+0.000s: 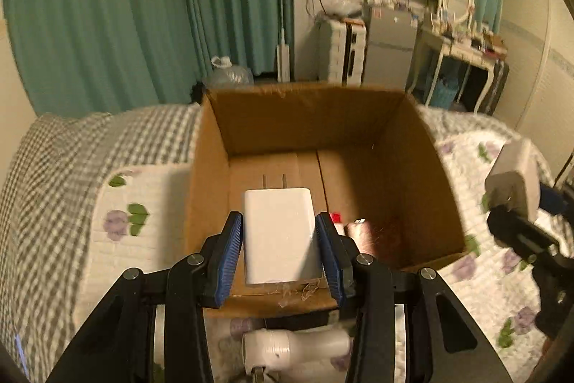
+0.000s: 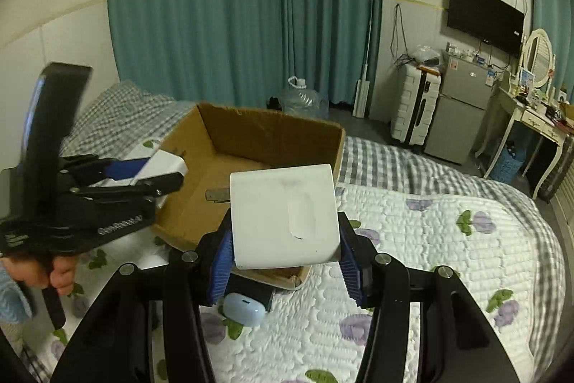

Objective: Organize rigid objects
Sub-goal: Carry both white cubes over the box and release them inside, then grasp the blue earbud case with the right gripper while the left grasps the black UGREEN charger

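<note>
Left tongs (image 1: 280, 241) clamp charger (image 1: 278, 232) above box (image 1: 323, 117).

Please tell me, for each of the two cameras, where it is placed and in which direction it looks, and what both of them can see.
Left wrist: sits on the left gripper, looking forward and down into the cardboard box; its own fingers clamp a white charger.
Right wrist: sits on the right gripper, facing across the bed toward the curtains; its fingers hold a second white adapter, and the person's left hand shows.
Shared: box, bed, curtains, television, and each view shows the other gripper.
</note>
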Tool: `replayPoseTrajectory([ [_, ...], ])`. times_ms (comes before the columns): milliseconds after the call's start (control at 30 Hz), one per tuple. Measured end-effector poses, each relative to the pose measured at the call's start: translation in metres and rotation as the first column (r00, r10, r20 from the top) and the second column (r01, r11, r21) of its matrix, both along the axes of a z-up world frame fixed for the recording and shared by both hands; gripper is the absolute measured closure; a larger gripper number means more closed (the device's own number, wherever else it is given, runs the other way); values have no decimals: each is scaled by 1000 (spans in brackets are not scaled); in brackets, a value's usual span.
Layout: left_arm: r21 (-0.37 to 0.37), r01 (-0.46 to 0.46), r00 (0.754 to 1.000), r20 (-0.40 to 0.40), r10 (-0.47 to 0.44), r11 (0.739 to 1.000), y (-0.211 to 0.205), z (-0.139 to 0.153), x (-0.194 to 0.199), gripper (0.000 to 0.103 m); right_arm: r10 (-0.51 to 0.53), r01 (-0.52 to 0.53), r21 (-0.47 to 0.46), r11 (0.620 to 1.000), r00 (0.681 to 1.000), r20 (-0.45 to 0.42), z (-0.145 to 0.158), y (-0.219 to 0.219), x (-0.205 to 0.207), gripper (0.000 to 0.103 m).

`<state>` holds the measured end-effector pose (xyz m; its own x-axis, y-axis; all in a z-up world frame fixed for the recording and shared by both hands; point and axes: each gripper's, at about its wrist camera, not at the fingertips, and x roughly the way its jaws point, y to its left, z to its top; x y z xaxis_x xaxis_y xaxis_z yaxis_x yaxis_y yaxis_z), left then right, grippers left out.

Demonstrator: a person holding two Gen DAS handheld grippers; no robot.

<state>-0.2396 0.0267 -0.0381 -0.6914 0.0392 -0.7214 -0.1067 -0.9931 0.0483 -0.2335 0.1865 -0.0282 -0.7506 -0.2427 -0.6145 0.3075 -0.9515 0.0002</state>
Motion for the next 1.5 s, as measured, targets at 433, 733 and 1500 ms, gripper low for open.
replayPoseTrajectory([
  [433, -14, -22, 994, -106, 21, 1000, -13, 15, -12, 37, 5, -5, -32, 999, 1000, 6, -3, -10, -47, 52],
  [733, -58, -42, 993, -110, 36, 997, -22, 15, -4, 37, -56, 56, 5, 998, 998, 3, -16, -31, -80, 27],
  [1500, -14, -53, 974, -221, 48, 999, -49, 81, 151, 33, -121, 124, 28, 992, 987, -107, 50, -3, 118, 8],
])
